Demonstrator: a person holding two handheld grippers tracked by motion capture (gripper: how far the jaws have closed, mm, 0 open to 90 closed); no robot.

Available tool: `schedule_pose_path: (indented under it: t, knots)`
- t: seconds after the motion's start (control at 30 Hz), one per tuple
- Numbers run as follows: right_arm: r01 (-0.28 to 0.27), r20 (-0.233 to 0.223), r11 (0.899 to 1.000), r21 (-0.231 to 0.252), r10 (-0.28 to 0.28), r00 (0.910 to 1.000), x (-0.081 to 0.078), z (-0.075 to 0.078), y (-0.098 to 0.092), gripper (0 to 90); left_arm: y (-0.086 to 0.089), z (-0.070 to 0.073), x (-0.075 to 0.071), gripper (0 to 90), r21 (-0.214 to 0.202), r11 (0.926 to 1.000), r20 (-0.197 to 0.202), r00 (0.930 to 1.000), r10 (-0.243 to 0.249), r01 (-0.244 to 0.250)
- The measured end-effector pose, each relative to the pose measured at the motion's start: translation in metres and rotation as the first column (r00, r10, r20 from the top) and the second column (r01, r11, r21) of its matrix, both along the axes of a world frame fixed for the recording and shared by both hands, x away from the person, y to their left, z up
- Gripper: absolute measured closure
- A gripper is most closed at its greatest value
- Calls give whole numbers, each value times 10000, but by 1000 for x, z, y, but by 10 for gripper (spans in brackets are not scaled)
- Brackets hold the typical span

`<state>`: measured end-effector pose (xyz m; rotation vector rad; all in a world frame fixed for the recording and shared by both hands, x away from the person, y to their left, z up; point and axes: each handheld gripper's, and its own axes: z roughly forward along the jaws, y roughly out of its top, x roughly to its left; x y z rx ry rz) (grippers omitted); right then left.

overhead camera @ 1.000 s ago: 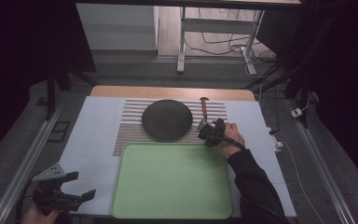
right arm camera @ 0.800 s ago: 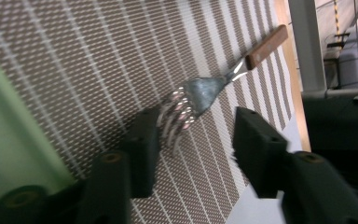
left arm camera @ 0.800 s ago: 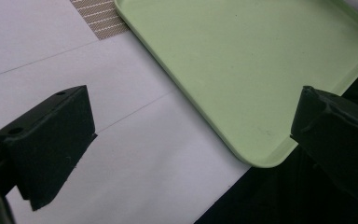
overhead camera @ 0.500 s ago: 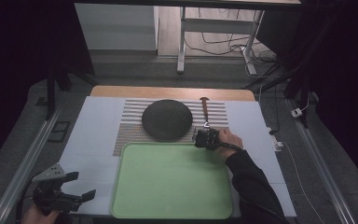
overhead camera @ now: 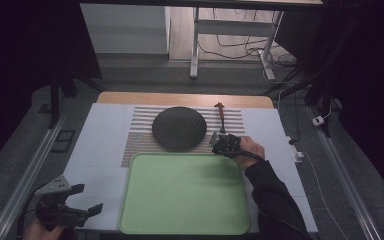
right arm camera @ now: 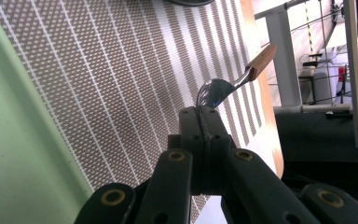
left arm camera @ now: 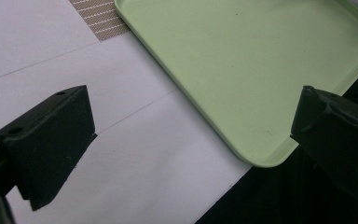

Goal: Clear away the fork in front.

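Observation:
A fork (overhead camera: 221, 118) with a wooden handle (right arm camera: 262, 58) lies on the striped placemat (overhead camera: 140, 140), right of a dark round plate (overhead camera: 179, 127). My right gripper (overhead camera: 217, 140) is at the fork's near end. In the right gripper view the right gripper (right arm camera: 200, 115) is shut on the metal tines (right arm camera: 216, 88), and the handle points away from it. My left gripper (overhead camera: 76, 207) hovers at the table's front left corner. Its jaws stand wide apart with nothing between them in the left gripper view, where the left gripper (left arm camera: 191, 140) is by the near corner of the green tray (left arm camera: 261, 56).
The green tray (overhead camera: 185, 192) takes up the front middle of the white table cover (overhead camera: 100, 130). Its edge (right arm camera: 14, 140) runs close beside the right gripper. Beyond the wooden table edge (overhead camera: 180, 98) stand desk legs and cables on the floor.
The right gripper's jaws have gone from apart to shut on the fork's tines, with the hand shifting only slightly. The left gripper has stayed where it was.

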<state>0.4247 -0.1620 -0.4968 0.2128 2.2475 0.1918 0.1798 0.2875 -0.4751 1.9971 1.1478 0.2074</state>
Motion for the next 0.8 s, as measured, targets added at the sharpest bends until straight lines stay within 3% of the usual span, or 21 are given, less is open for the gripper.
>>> schedule_pose_path:
  t: [0.13, 0.27, 0.43, 0.57, 0.7, 0.8]
  knots:
    - [265, -126, 9979, 593, -258, 9996, -4, 6, -4, 900, -2, 1, -1, 0, 232, 9997, 85, 9999, 61, -63]
    - [297, -269, 9915, 1270, -265, 9993, -9, 15, -11, 900, -3, 1, 0, 0, 201, 9998, 98, 9999, 61, -63]
    - [577, -768, 9642, 2587, -390, 9963, -15, 28, -20, 900, -4, 3, 1, 0, 74, 10000, 173, 9998, 12, -13]
    - [722, -1210, 9291, 3626, -298, 9922, -19, 37, -27, 900, -5, 5, 2, 0, 134, 9999, 307, 9995, -55, 51]
    - [938, -1618, 8910, 4443, -231, 9865, -23, 44, -34, 900, -5, 6, 5, 0, -135, 9994, 304, 9991, -303, 307]
    - [1106, -1833, 8548, 5071, -185, 9829, -26, 49, -38, 900, -5, 6, 8, 0, -264, 9983, 346, 9981, -517, 526]
